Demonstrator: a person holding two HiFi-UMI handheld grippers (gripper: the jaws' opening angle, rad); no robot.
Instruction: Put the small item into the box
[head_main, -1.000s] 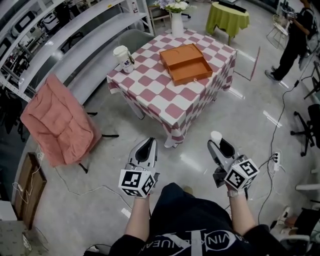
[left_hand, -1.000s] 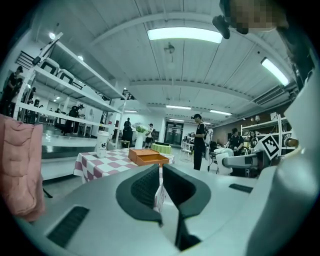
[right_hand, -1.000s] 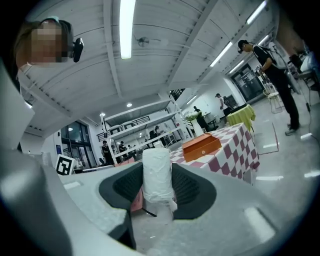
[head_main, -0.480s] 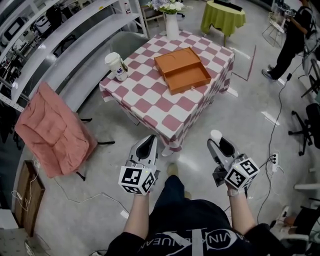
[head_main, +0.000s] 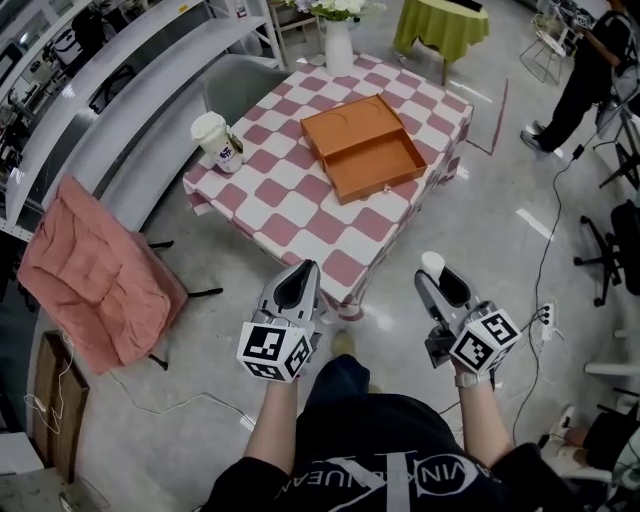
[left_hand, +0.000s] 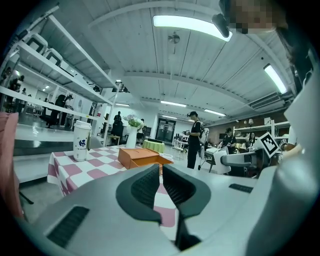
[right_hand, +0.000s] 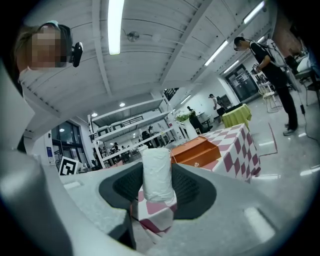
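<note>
The right gripper (head_main: 437, 276) is clamping a small, white, crinkly-surfaced cylinder (right_hand: 156, 172) upright between its jaws, while the left gripper (left_hand: 160, 176) is pinching shut, empty.

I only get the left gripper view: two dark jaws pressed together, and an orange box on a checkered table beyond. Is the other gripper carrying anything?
Observer: Yes. The right gripper is shut on a small white cylinder-shaped roll, which stands upright between its jaws.
Visitor: Is that box ready to take it?
Observer: From the head view, the flat orange box lies open with its lid folded back, and it looks empty inside.
Visitor: Are we at the table yet?
Observer: Not quite. The left gripper and the right one both hang over the grey floor, short of the near corner of the pink-and-white checkered table.
</note>
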